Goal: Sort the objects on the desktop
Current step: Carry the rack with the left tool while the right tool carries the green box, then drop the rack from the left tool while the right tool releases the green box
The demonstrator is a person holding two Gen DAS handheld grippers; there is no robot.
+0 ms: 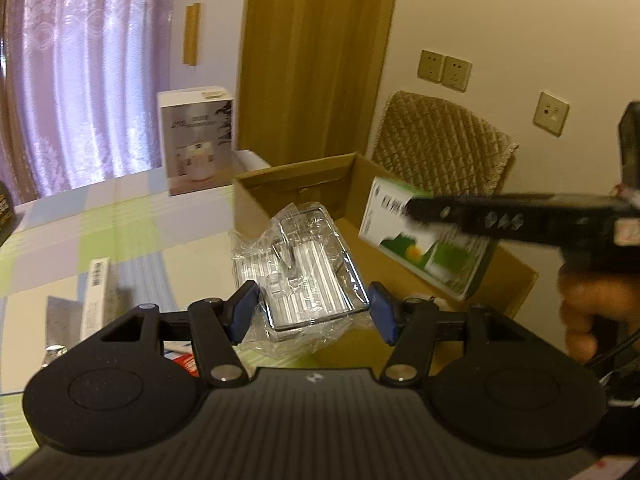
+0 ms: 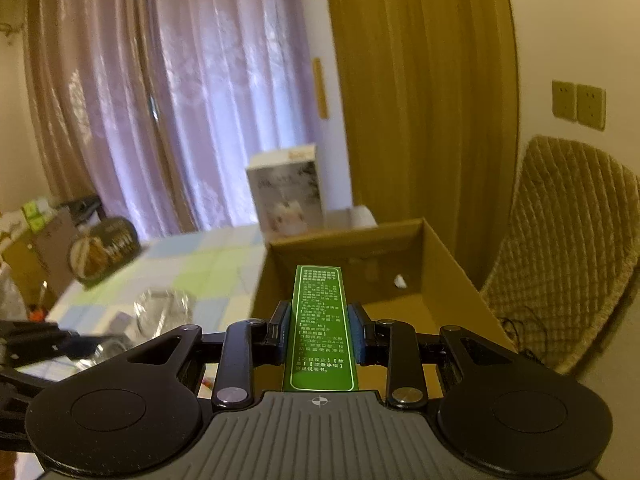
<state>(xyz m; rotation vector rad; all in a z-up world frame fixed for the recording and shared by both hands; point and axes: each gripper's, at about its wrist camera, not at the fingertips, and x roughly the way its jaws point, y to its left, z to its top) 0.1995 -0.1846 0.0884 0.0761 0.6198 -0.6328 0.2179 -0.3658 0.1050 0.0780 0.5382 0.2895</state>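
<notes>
My left gripper (image 1: 314, 314) is shut on a clear plastic-wrapped package (image 1: 304, 268), its blue pads pressed on both sides of the crinkled wrap. It hangs just in front of an open cardboard box (image 1: 296, 178). From the right, my right gripper (image 1: 420, 216) reaches over that box, holding a green and white carton (image 1: 432, 256). In the right wrist view, the right gripper (image 2: 320, 332) is shut on the green carton (image 2: 322, 312), above the cardboard box (image 2: 436, 264). The plastic package (image 2: 164, 312) and left gripper (image 2: 60, 340) appear at the left.
A tall white product box (image 1: 196, 140) stands at the back of the checked tablecloth (image 1: 100, 232). A slim white box with a barcode (image 1: 96, 300) lies at the left. A quilted chair back (image 1: 440, 140) rises behind the cardboard box. A round dark tin (image 2: 104, 248) sits far left.
</notes>
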